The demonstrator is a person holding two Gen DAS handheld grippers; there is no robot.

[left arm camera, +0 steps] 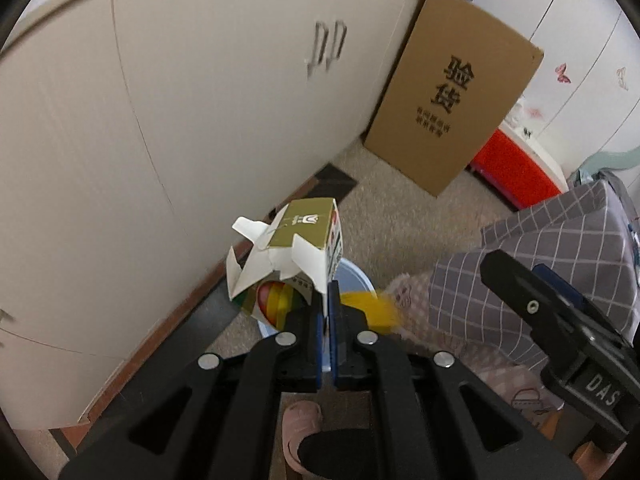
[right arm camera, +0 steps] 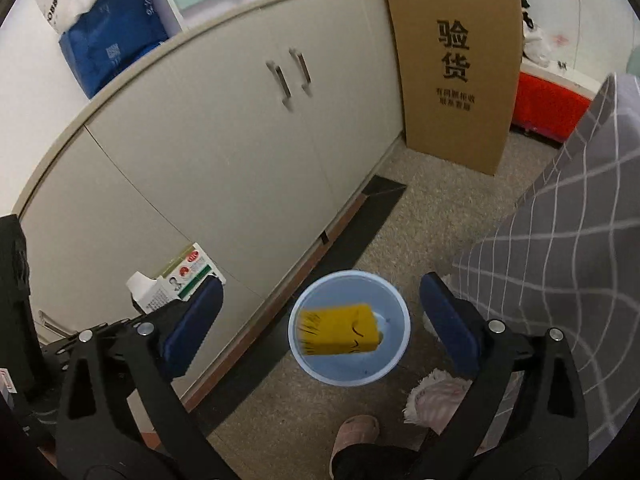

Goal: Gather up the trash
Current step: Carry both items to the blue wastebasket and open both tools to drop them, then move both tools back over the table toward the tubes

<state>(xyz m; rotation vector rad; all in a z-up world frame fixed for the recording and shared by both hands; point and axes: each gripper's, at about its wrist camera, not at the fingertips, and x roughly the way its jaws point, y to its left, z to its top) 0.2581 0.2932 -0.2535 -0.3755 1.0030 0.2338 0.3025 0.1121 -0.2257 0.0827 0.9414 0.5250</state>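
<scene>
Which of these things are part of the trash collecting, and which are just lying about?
Part of the job:
- opened carton, pinched in the left gripper
- yellow box
- blue bin
- right gripper, open

Just lying about:
- cardboard box
- red crate
- checked cloth
- pink slipper

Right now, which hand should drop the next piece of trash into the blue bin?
Left. The left gripper is shut on the opened carton, above the blue bin. The right gripper is open and empty; a yellow box shows blurred in the bin's opening.
</scene>
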